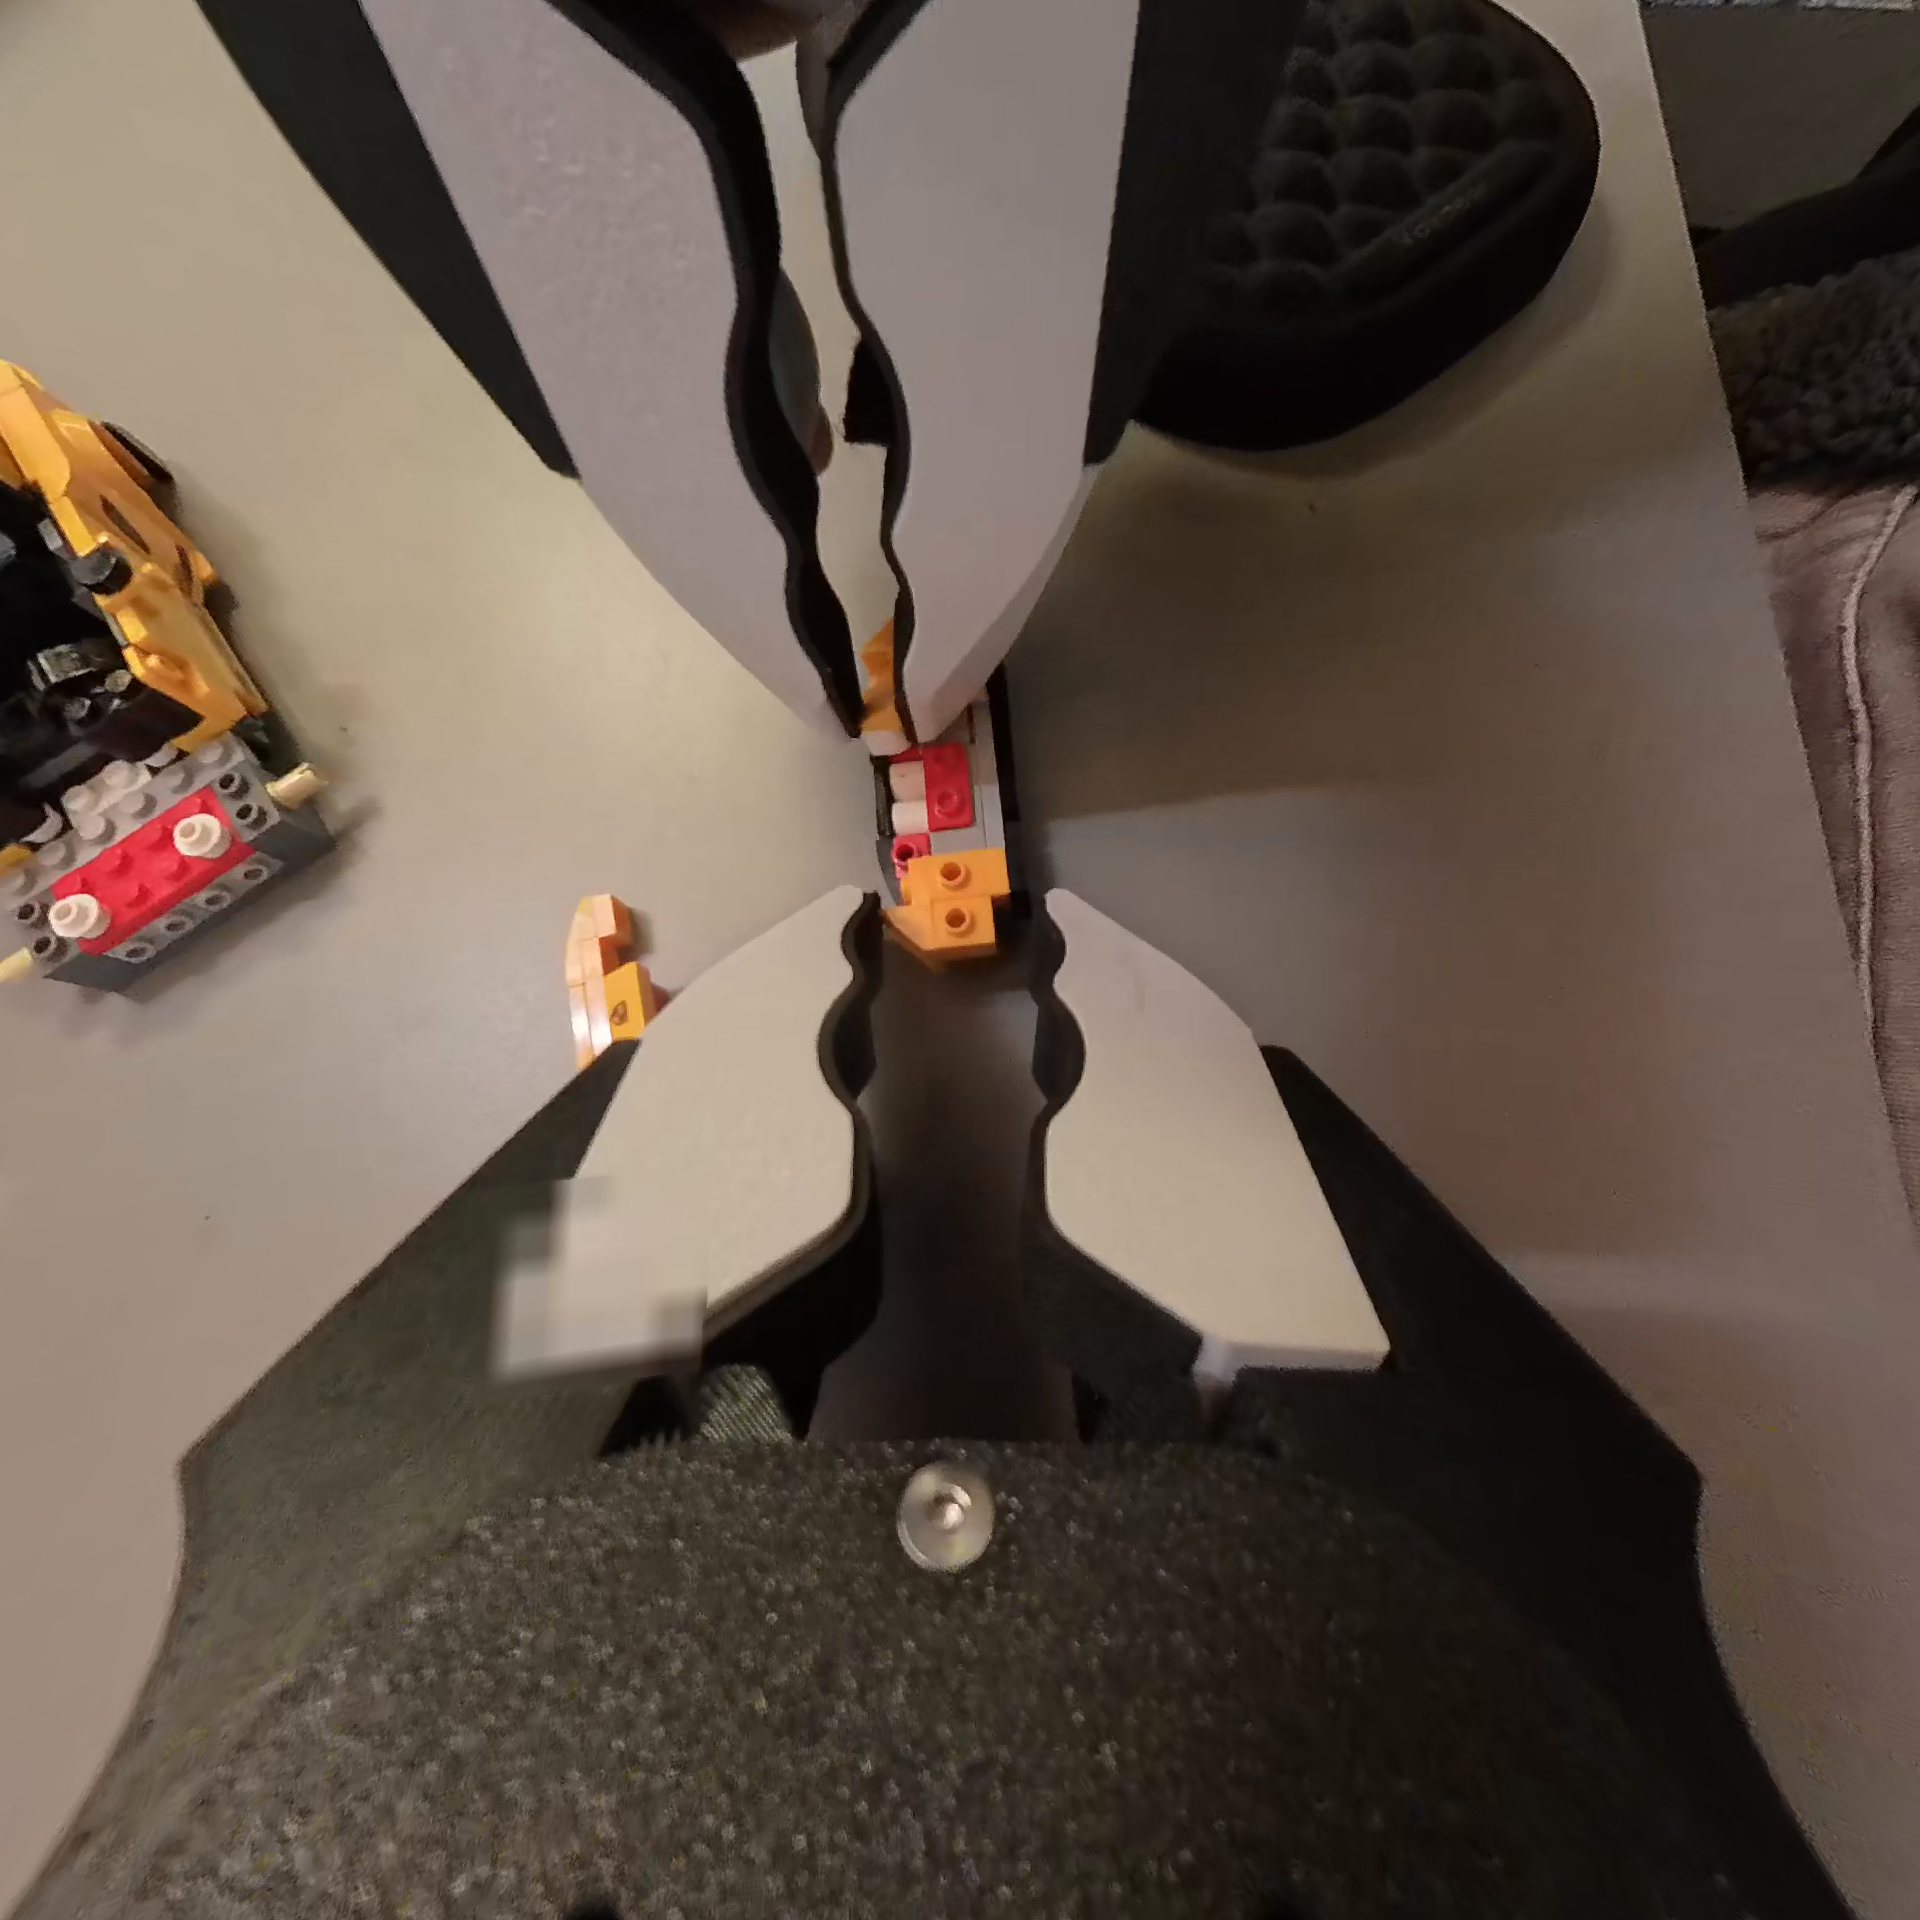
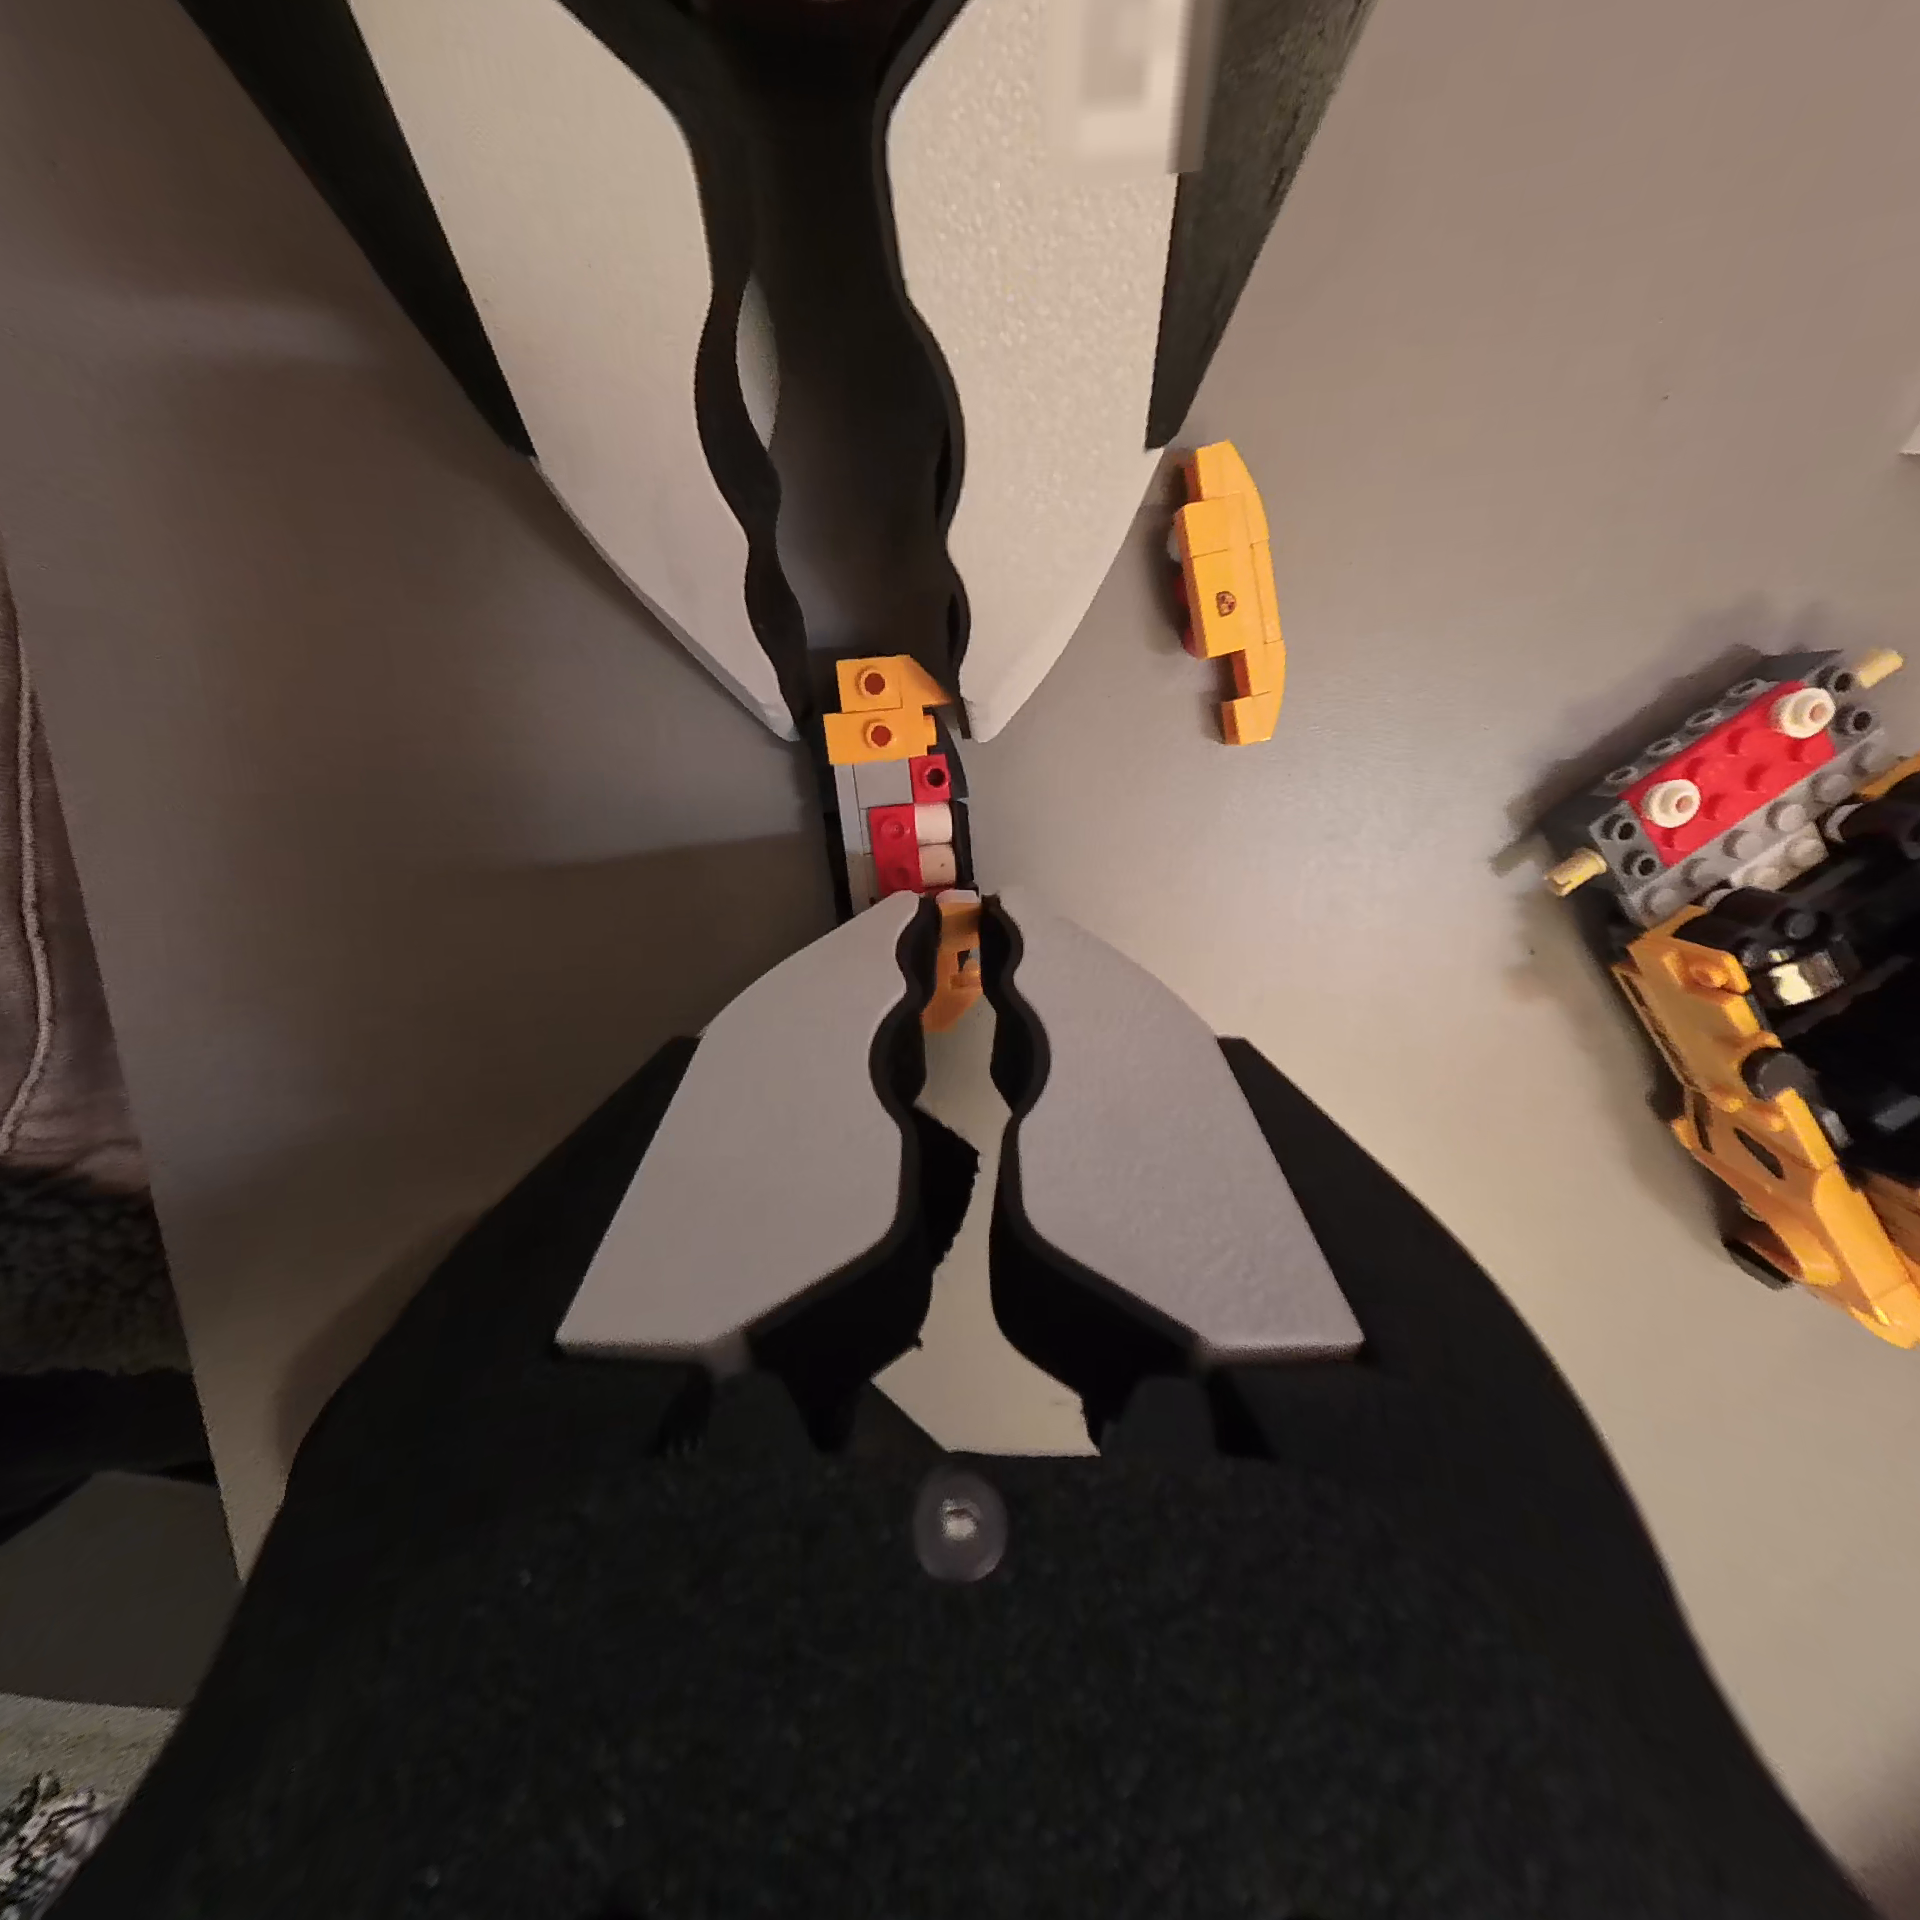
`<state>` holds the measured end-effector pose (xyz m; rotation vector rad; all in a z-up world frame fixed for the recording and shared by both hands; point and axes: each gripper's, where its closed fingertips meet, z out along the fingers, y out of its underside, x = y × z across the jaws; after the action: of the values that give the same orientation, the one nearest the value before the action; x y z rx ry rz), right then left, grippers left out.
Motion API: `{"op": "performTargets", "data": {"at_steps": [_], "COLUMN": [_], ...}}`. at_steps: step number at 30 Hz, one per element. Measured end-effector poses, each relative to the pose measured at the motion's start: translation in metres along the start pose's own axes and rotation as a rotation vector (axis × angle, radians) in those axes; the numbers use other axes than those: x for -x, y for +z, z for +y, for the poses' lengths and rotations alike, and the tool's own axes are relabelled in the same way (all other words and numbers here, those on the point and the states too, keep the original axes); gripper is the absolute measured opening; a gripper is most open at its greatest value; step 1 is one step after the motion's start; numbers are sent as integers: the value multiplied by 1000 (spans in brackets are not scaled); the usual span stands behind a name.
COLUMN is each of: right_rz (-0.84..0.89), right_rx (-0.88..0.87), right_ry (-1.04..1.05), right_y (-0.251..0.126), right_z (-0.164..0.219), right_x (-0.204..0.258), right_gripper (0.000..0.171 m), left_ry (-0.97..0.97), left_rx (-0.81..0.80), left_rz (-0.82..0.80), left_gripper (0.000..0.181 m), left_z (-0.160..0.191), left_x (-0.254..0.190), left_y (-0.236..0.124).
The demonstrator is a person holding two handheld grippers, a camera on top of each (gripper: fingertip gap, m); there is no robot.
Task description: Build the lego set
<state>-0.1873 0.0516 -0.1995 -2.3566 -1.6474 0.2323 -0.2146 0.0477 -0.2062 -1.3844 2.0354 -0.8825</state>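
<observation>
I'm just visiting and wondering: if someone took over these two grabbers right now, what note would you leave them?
Right gripper: shut on one orange end of the small brick strip.
Left gripper: fingers sit close on both sides of the strip's other orange end; a firm grip is unclear.
On the table: a loose orange piece and the half-built yellow car.
Done: strip assembled, car partly built.
Left: probably fix the strip and the loose piece onto the car.
</observation>
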Motion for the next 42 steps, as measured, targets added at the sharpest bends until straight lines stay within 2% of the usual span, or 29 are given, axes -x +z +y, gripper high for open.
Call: {"op": "performTargets", "data": {"at_steps": [21, 28, 33, 35, 38, 42], "right_rz": [30, 25, 45, 74, 112, 114], "right_rx": [8, -148, -262, -290, -296, -254], "right_ry": [25, 104, 157, 156, 103, 0], "right_y": [0, -17, -19, -18, -11, 0], "right_z": [-2, -8, -11, -13, -17, -27], "right_x": [5, -4, -15, -23, -33, -44], "right_gripper": [8, 16, 16, 15, 15, 17], "left_ry": [8, 4, -39, -60, -124, -171], "left_rx": [6, 8, -41, -82, -124, -72], "left_rz": [2, -2, 57, 63, 12, -77], "left_gripper": [27, 27, 46, 46, 36, 30], "left_z": [0, 0, -7, -11, -5, 20], "left_x": [-3, -2, -4, 4, 34, 66], "left_y": [0, 0, -9, -23, -44, -52]}}
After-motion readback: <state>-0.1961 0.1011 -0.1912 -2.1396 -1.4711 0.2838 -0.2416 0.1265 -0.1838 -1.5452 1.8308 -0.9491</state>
